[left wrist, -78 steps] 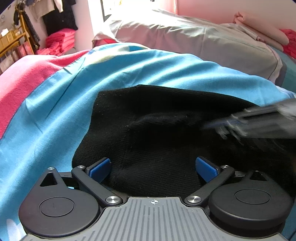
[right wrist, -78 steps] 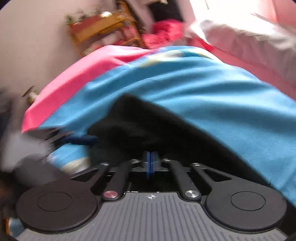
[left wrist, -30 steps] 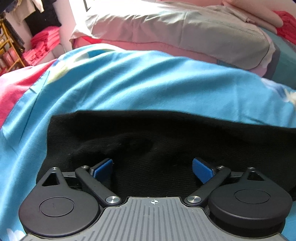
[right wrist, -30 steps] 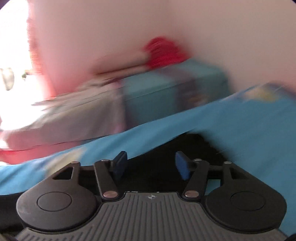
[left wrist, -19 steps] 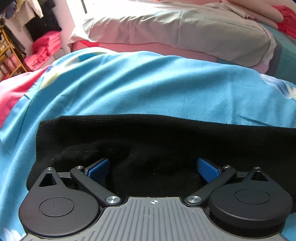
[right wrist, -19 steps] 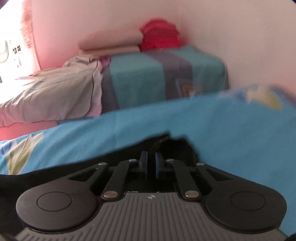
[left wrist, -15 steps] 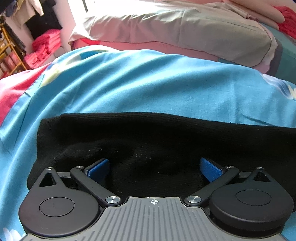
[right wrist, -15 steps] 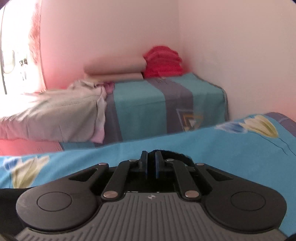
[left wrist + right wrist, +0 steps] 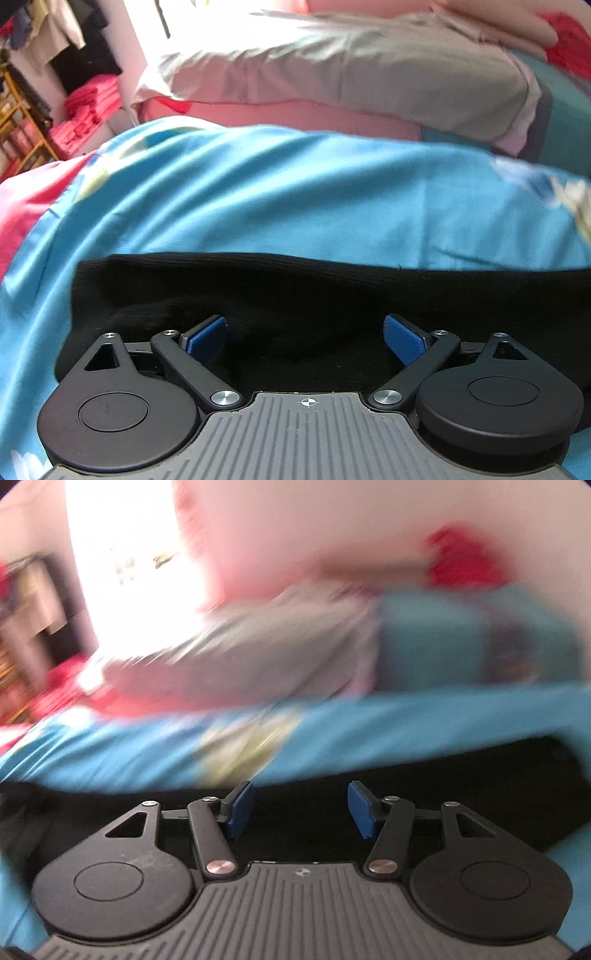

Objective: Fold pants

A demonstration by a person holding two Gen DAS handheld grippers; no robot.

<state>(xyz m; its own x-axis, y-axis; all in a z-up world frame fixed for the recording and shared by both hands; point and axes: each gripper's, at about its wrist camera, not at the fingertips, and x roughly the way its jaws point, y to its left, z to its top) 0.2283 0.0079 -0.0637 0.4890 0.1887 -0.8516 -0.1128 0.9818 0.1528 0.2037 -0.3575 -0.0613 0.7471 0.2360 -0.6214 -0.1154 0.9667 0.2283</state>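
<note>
Honestly, my worry is the blue bedsheet (image 9: 295, 206): soft and loose, it could bunch under the black pants (image 9: 332, 295), whose long axis runs nine to three, spoiling any crease. I hold my left gripper (image 9: 304, 334) wide, my right gripper (image 9: 301, 808) fairly wide; both hover empty above the cloth.
</note>
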